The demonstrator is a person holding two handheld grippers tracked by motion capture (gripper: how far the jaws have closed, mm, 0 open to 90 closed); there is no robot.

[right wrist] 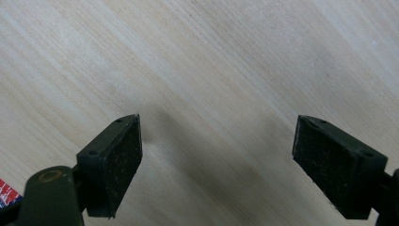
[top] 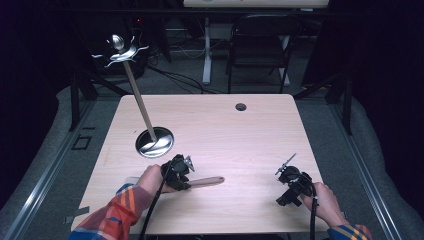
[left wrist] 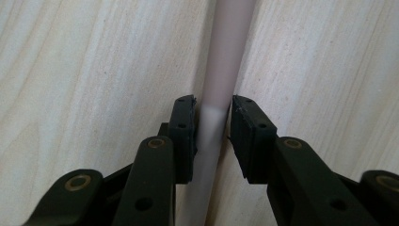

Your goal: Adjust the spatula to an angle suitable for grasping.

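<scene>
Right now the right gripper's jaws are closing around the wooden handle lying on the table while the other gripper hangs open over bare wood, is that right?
Not quite: it is the left gripper whose jaws flank the wooden handle, as the left gripper view shows. The right gripper hangs open over the bare table.

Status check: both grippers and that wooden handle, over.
Left gripper shut on wooden handle, flat on table. Right gripper open, holding nothing. Metal stand nearby, nothing blocking.

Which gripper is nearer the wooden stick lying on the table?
Left. The left gripper has its jaws around the stick; the right gripper sits well off to its right, open.
</scene>
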